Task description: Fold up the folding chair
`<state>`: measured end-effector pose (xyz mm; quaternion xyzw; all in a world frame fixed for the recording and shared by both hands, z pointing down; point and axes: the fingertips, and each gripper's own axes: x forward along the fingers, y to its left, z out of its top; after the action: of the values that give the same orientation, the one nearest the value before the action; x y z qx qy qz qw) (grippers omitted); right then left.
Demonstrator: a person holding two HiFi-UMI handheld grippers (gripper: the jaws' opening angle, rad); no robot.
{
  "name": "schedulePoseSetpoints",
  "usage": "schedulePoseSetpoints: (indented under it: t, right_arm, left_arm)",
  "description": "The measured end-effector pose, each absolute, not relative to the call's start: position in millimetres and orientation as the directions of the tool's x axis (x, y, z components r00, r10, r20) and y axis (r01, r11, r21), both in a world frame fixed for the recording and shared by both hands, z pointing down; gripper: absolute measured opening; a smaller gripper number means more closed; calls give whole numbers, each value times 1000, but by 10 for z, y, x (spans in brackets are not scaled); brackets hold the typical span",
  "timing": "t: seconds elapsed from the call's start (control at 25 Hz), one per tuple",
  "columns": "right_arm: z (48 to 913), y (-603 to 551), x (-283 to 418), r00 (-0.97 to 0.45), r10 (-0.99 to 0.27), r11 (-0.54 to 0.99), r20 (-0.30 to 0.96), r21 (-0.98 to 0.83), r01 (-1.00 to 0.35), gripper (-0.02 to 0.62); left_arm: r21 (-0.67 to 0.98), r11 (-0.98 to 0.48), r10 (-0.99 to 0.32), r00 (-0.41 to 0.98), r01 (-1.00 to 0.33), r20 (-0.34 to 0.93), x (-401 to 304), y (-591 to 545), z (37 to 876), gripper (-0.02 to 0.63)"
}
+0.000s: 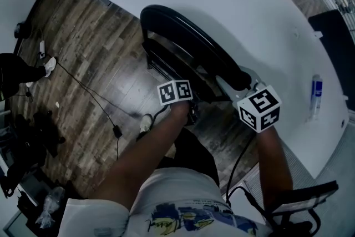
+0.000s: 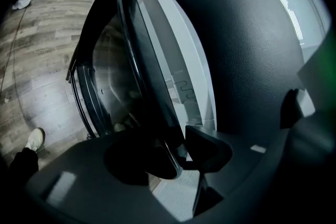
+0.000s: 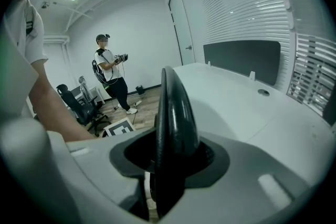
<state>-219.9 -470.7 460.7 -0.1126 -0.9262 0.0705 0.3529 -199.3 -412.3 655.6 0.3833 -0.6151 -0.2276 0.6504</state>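
Now | left claw (image 2: pixel 181 155) part-open astride folding chair (image 1: pixel 194 43) frame | right claw (image 3: pixel 168 165) part-open astride its top edge | contact shadowed

No legible text is appearing. The left white marker cube (image 1: pixel 175 91) and the right white marker cube (image 1: pixel 259 108) are displaying only black coded squares. The white shirt's blue print (image 1: pixel 177 223) is resolving into no words.

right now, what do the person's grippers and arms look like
The left gripper and right gripper have grey plastic bodies topped by black-and-white marker cubes. A black cable trails from the right one. The forearms are bare below a white short-sleeved T-shirt.
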Motion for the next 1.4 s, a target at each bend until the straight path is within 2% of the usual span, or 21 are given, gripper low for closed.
schedulePoseSetpoints:
  t: [0.2,0.68,0.92,1.4]
  right_arm:
    - [4604,-4792,-2258,-734,248,966,633,-215,141,140]
    - [4644,-4891,-2353,-744,214,975,633,-184,125,154]
    - [4674,-4922,-2337,-735,256,964,627,-220,149,158]
    - [4649,-4971,-2241,-737,200,978,646,-181,106,166]
  left_arm:
    - [808,545,-805,131,-226,579,-2101,-4170,6447,215]
    - [838,493,-835,144,-233,531,-2184,-4134,6392,213]
    - [835,477,-833,162,-274,529,-2230,-4137,6402,213]
    - [825,471,-826,172,-312,537,-2222,-4011,6349,213]
